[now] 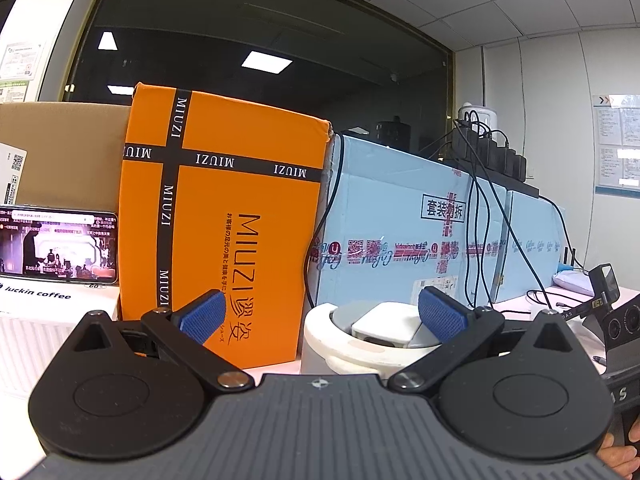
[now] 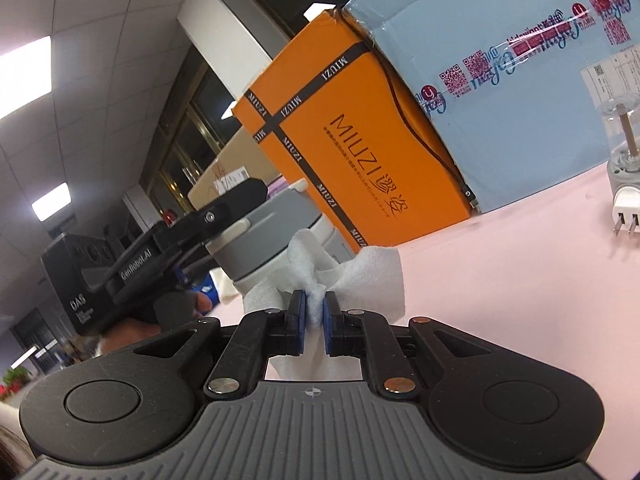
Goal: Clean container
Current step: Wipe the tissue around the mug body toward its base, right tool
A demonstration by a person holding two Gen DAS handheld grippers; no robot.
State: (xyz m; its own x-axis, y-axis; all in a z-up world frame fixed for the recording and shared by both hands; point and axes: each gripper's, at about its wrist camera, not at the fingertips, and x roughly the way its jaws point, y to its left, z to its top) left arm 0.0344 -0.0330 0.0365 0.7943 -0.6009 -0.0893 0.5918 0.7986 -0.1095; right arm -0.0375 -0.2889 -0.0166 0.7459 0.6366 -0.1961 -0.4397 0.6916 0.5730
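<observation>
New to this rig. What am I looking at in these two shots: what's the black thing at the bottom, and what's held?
No robot: a person holds a two-finger gripper in each hand, with a fisheye camera looking along its fingers. The left view shows the left gripper open, its blue pads either side of a white container with a grey lid. The right view shows the right gripper pinching a white wipe near that container. Both sit on a pink table, backed by an orange box and a blue box.
</observation>
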